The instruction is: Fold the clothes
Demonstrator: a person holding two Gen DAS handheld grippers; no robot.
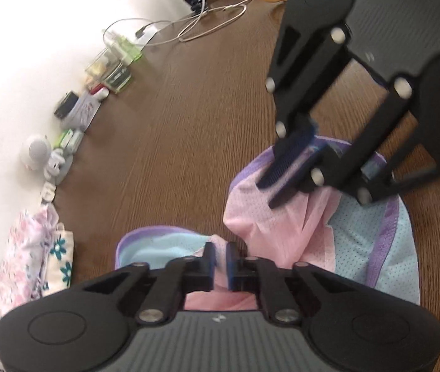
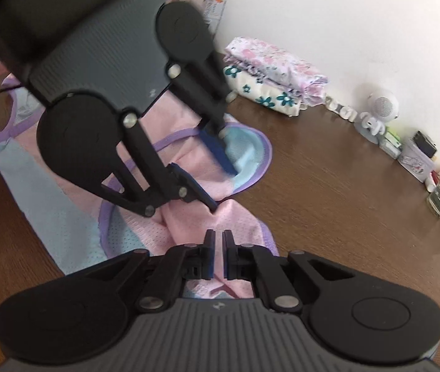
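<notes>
Pink, light-blue and purple-trimmed mesh garment (image 2: 189, 167) lying bunched on the brown wood-grain tabletop (image 1: 173, 142), well clear of the folded floral cloth pile (image 2: 269, 74) sitting against the white wall. Left gripper (image 1: 218, 259) pinching a pink fold of the mesh, jaws nearly closed with cloth running between the pads. Right gripper (image 2: 217, 248) doing likewise, jaws narrow on pink fabric on the side of the garment farther from the floral pile. Fabric looking very light, thin and limp; likely sagging and slipping out of shape when lifted, so it is probably best taken at the purple-bound hems, which are giving a firmer edge than the open mesh. Not fragile, though the perforated weave might be catching on pad corners. Much being hidden: both gripper bodies covering the middle of the garment, its full outline and type staying unclear, one end running out of the right wrist view. Motion blur smearing the opposite gripper in each view; small clutter along the wall hard to identify.
</notes>
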